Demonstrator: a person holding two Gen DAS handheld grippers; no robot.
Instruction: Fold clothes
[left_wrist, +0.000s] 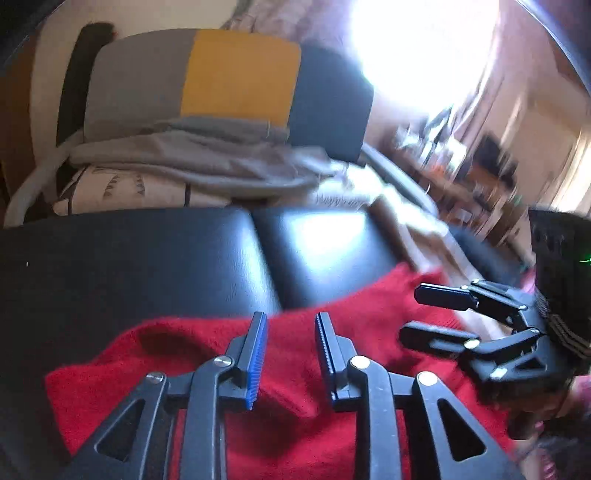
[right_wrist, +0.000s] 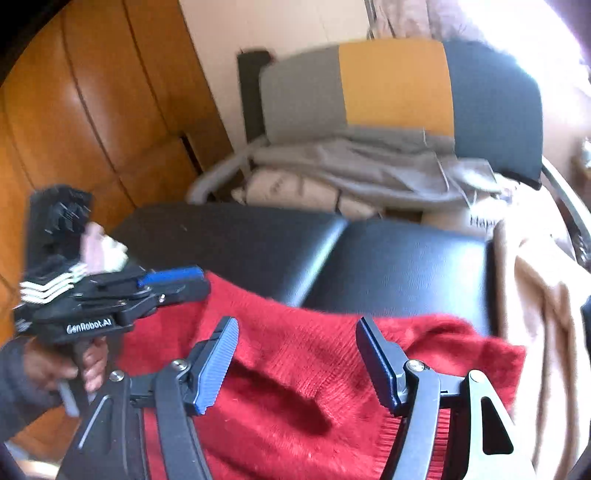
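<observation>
A red knitted sweater lies rumpled on the near part of a black padded surface. My left gripper hovers over the sweater's far edge, open, with only sweater showing in the gap. In the right wrist view the left gripper sits at the sweater's left edge, held by a hand. My right gripper is open wide above the sweater's middle, nothing between its fingers. In the left wrist view the right gripper is to the right, over the sweater's right part, jaws apart.
Behind the padded surface stands a chair with a grey, yellow and dark cushion, piled with a grey garment. A beige cloth hangs over the right edge. Wooden cupboard doors stand at the left.
</observation>
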